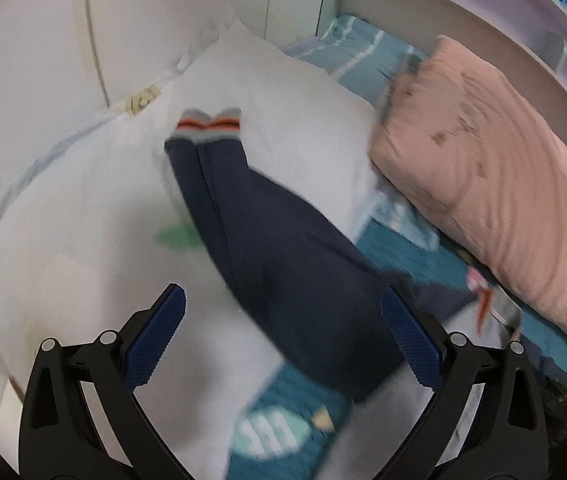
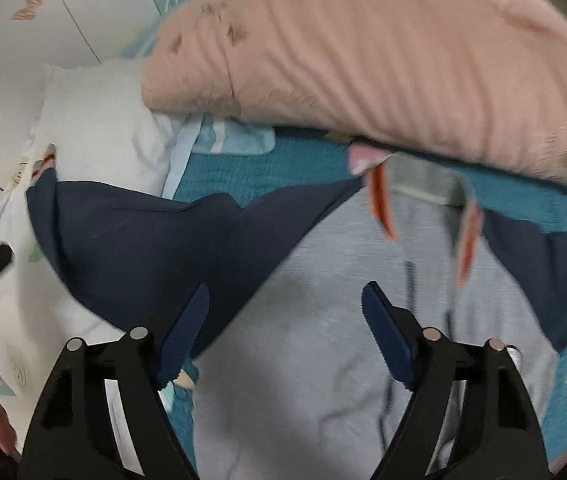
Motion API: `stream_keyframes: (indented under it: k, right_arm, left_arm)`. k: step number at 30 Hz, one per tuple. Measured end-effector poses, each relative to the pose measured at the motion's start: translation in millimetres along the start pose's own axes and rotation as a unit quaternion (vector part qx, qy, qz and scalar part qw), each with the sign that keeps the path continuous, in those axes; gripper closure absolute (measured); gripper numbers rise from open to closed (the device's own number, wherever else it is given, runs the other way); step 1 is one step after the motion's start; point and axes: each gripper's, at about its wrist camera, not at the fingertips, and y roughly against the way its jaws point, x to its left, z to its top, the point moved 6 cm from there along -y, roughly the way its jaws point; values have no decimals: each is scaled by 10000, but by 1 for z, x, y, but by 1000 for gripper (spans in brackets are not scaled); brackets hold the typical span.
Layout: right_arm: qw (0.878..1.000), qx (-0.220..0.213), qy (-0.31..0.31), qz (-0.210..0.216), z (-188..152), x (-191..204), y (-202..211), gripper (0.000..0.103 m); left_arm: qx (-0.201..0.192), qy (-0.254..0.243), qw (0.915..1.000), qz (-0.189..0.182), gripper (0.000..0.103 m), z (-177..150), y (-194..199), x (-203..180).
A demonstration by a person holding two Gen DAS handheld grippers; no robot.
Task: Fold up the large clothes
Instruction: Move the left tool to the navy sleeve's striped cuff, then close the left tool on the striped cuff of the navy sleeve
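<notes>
A grey jacket [image 2: 315, 320] with navy sleeves lies spread on the teal bed cover. Its left navy sleeve [image 1: 267, 240] stretches out over a white pillow and ends in a grey and orange cuff [image 1: 209, 124]. The same sleeve shows in the right wrist view [image 2: 143, 248]. The collar [image 2: 423, 184] with orange trim lies near the pink quilt. My left gripper [image 1: 281, 308] is open and empty above the sleeve. My right gripper [image 2: 285, 300] is open and empty above the jacket's body, at the sleeve seam.
A white pillow [image 1: 95, 220] lies on the left against the wall. A folded pink quilt [image 1: 495, 184] lies along the far right; it also fills the top of the right wrist view [image 2: 383, 60]. The teal bed cover [image 2: 267, 164] lies beneath.
</notes>
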Motion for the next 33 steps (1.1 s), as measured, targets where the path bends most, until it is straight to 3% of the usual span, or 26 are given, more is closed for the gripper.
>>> stream_keyframes:
  k: [2,6,9,11,13,16,18,26,31,32,33]
  right_arm:
    - [9998,164,-66,80,6,5,-20,51]
    - [9990,387,-189,148,11,13,-50,59]
    - [9987,503,-63,110,13,21,-66,75]
    - [9976,690,25,-62,11,22,-86,91]
    - [9955,945,5,-3,5,23,-105,96]
    - [9921,1200,295,-196,-7,22,-140,100]
    - [9934,1071,357,-207,-9,22,-146,101]
    - [9899,1318,507,-122,-3,23,-164,102]
    - [9903,1245,596,-169,-2,26,-171,101]
    - [9904,1235,594,-163,-2,26,-171,101]
    - [9906,1230,582,-144,-2,25,-173,101]
  left_arm:
    - [55,168,9998,7,5,15,-16,11]
    - [6,596,9981,-150,5,37,-35,31]
    - [59,827,9963,-223,5,47,-50,43]
    - [166,910,9956,-132,5,52,-60,49]
    - [209,950,9952,-116,5,56,-70,53]
    - [392,990,9942,-122,5,62,-90,58]
    - [548,982,9935,-191,5,65,-101,60]
    - [357,1304,9908,-104,5,110,-122,67]
    - [659,1534,9857,248,6,126,-155,72]
    - [683,1446,9864,383,9,125,-159,70]
    - [696,1362,9867,543,23,124,-160,70]
